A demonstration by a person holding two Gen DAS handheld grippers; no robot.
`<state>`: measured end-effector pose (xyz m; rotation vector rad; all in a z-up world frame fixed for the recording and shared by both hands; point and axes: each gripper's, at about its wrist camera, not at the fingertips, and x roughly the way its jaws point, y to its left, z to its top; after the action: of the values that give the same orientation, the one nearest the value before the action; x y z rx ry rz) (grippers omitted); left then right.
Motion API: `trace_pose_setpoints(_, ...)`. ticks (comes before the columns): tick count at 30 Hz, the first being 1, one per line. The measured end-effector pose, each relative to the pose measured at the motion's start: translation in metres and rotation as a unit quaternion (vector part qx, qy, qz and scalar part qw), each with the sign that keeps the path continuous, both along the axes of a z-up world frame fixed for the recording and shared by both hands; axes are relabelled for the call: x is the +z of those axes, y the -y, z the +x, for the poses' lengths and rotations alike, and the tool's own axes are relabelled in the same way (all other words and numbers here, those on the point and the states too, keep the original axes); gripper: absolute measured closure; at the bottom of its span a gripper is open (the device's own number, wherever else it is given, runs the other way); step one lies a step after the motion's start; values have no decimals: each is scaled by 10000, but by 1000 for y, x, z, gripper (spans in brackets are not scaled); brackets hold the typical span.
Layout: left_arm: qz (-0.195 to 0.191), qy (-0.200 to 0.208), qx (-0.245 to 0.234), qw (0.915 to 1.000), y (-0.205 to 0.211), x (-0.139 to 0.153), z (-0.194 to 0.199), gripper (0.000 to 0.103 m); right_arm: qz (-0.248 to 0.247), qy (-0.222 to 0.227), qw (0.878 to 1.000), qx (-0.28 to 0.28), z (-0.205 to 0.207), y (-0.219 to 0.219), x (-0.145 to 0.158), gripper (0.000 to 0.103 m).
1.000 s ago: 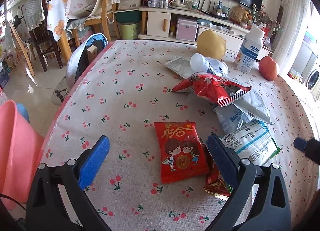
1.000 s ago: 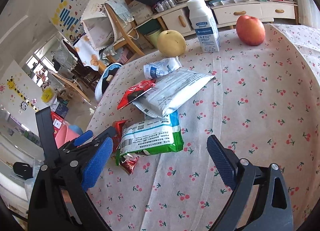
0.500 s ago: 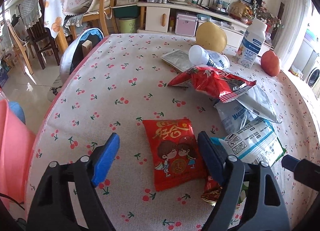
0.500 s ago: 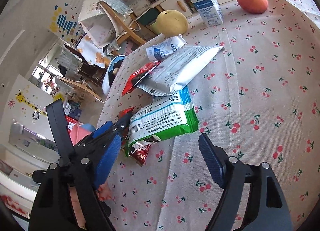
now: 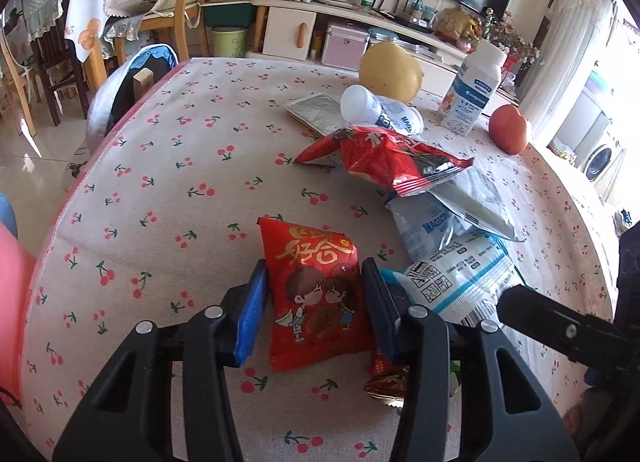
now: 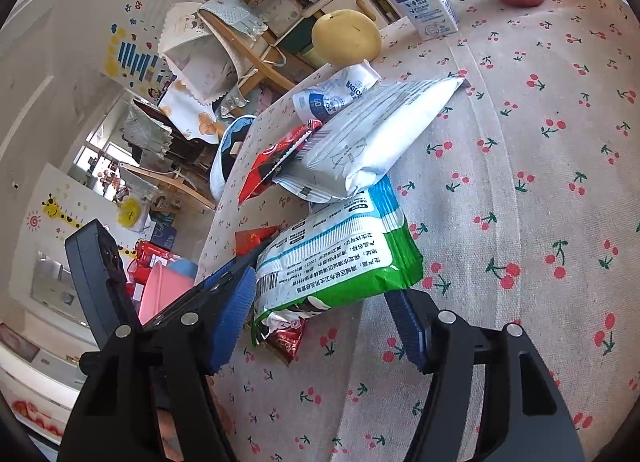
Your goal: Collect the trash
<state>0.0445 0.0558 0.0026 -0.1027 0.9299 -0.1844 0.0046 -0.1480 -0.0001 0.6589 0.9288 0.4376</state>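
Note:
A red packet (image 5: pixel 316 294) printed with a cartoon couple lies on the cherry-print table (image 5: pixel 160 182). My left gripper (image 5: pixel 316 308) straddles it, jaws closing, and both blue pads press its sides so it buckles upward. A green-and-white packet (image 6: pixel 340 258) lies just to its right over a small red wrapper (image 6: pixel 288 336). My right gripper (image 6: pixel 320 322) has this packet's near edge between its closing jaws, and the pads do not visibly squeeze it. Beyond lie a red chip bag (image 5: pixel 384 162), a white pouch (image 6: pixel 372 134) and a toppled white bottle (image 5: pixel 380 110).
At the far side of the table stand a yellow pear (image 5: pixel 390 70), a milk carton (image 5: pixel 474 90) and a red apple (image 5: pixel 508 128). A silver foil packet (image 5: pixel 316 110) lies by the bottle. A pink bin (image 5: pixel 12 302) sits beyond the table's left edge, with chairs behind.
The left jaws have narrowed from wide apart onto the red packet, which now bulges. The right jaws have also narrowed and dropped closer to the green-and-white packet.

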Motion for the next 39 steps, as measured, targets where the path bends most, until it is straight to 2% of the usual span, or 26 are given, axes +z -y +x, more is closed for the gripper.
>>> trace_pose_setpoints(6, -355, -49, -308, 9989, 10, 0, -6, 55, -24, 14, 10000, -59, 6, 0, -4, 35)
trace_pose_setpoints(9, -397, -23, -497, 9980, 17, 1, -11, 55, -97, 65, 9998, -141, 7, 4, -4, 35)
trace_pose_setpoints(12, -416, -24, -563, 9975, 20, 0, -13, 55, -137, 51, 9996, -223, 8, 10, -6, 42)
trace_pose_setpoints(14, -438, -30, -566, 9974, 20, 0, -13, 55, -192, 32, 9995, -255, 8, 13, -7, 51)
trace_pose_setpoints(17, -455, 2, -544, 9975, 18, 0, -15, 55, -276, 63, 9993, -252, 6, 13, -6, 60)
trace_pose_setpoints(23, -592, 96, -415, 9973, 3, 7, -18, 56, -452, 116, 9986, -253, -1, 13, -4, 66)
trace_pose_setpoints(30, -823, 243, -265, 9960, -17, 20, -24, 56, -467, 248, 9984, -208, -16, 13, 2, 70)
trace_pose_setpoints(39, -980, 466, 33, 9941, -43, 37, -32, 56, -674, 785, 9946, -4, -40, -4, 27, 74)
